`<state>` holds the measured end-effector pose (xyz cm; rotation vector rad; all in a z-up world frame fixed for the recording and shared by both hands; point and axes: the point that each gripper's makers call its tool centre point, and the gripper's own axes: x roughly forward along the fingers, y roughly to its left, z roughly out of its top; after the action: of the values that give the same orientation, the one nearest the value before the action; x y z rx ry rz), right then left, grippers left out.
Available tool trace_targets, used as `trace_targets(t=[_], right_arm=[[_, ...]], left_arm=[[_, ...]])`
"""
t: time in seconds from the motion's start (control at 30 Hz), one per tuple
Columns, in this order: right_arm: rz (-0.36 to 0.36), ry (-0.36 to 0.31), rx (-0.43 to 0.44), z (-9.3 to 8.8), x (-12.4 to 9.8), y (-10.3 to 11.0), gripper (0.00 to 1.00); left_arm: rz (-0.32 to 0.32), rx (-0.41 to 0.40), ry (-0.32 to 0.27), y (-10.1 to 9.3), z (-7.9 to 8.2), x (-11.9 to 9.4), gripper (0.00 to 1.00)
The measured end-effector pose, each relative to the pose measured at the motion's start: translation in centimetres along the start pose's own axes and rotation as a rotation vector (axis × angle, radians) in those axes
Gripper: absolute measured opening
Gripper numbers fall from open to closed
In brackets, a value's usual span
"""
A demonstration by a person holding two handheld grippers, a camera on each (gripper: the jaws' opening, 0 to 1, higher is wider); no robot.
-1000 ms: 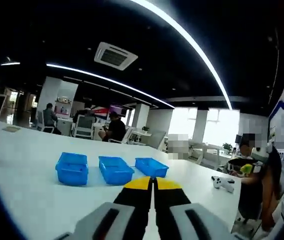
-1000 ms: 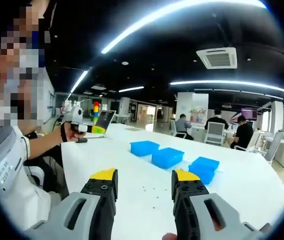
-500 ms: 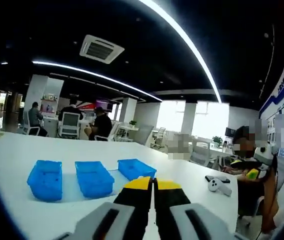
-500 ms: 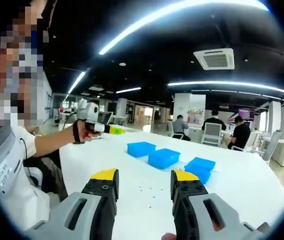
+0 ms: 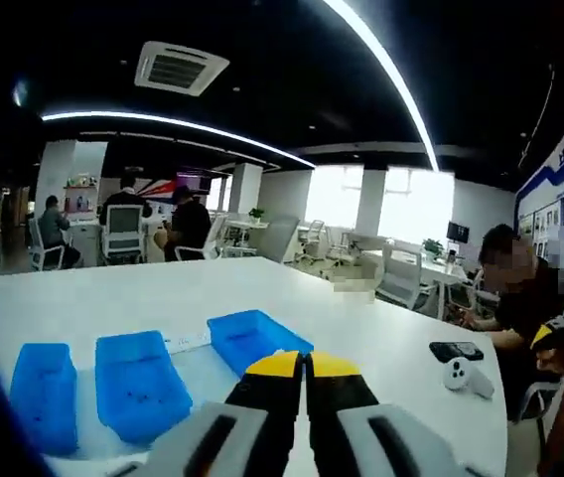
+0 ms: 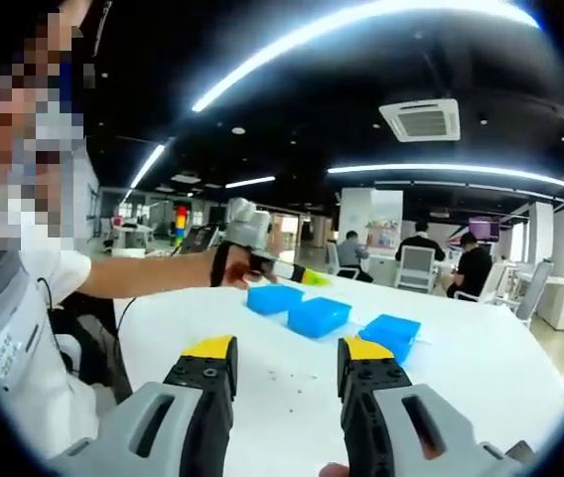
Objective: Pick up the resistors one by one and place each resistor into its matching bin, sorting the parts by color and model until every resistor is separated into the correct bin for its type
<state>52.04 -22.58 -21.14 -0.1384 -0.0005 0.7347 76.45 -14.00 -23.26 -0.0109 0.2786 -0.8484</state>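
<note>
On the white table (image 6: 481, 368), three blue bins (image 6: 320, 315) are sitting in a row, with tiny resistors (image 6: 284, 378) lying scattered just in front of the right gripper (image 6: 287, 360), whose jaws are standing apart, grasping nothing. Above the bins, the left gripper (image 6: 297, 273) is hovering; in the left gripper view, the left gripper (image 5: 304, 363) is showing jaws pressed together, nothing visibly between them, and a phone (image 5: 456, 351) is lying well apart from the bins (image 5: 138, 383).

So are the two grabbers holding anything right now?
No, nothing is held. The left gripper has its jaws shut together with nothing between them, and the right gripper is open over the table, near the blue bins.
</note>
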Motion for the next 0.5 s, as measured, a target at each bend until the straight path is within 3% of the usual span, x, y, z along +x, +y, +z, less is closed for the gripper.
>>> trace_targets(t=[0.3,0.5], right_arm=[[0.002,0.013,-0.005,-0.3,0.3,0.0,0.42],[0.004,0.023,-0.001,-0.7,0.6,-0.1,0.42]], left_arm=[[0.105,0.042,0.049,2.8,-0.5,8.8,0.05],[0.138,0.024,0.058,3.4,-0.9,12.0,0.05]])
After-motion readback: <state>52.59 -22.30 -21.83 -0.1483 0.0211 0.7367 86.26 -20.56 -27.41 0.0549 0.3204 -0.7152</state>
